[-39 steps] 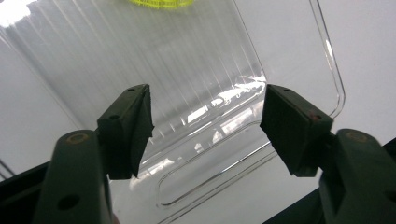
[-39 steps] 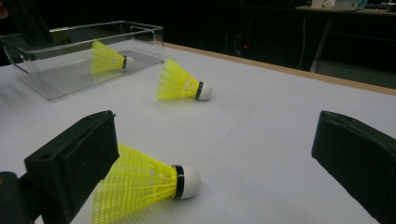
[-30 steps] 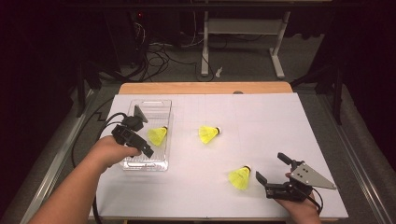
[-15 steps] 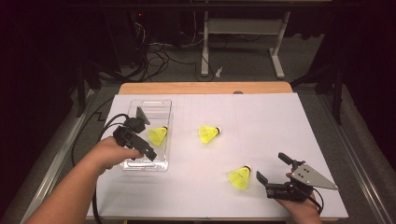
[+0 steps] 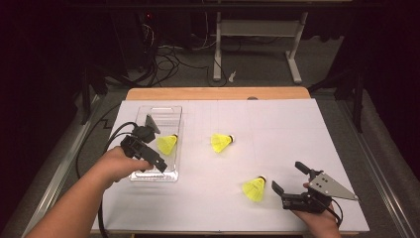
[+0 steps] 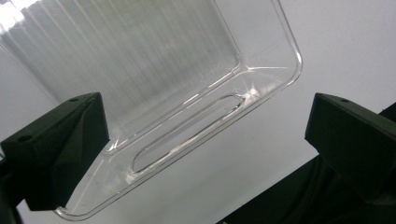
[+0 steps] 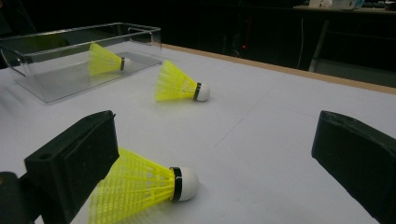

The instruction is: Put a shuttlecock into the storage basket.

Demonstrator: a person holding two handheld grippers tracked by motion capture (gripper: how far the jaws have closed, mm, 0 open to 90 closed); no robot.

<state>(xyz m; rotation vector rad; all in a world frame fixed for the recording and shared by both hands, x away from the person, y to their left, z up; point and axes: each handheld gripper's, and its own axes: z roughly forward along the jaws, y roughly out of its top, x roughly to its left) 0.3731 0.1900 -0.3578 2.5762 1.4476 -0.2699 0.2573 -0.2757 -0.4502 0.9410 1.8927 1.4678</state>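
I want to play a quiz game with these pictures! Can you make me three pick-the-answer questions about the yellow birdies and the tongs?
1. Where is one shuttlecock?
A. In the clear tray
B. On the floor
C. In a hand

2. How many yellow shuttlecocks?
A. One
B. Three
C. Five

3. The right tongs are:
A. Open
B. Shut on a shuttlecock
C. Shut on the tray

Answers:
1. A, one shuttlecock lies inside the clear tray.
2. B, two more lie on the table.
3. A, the right tongs stand wide apart, holding nothing.

Shuttlecocks (image 5: 254,188) yellow, white caps, black bands; bin (image 5: 171,113) clear; counter (image 5: 277,129) white, wood edge at 12; tools (image 5: 289,184) black.
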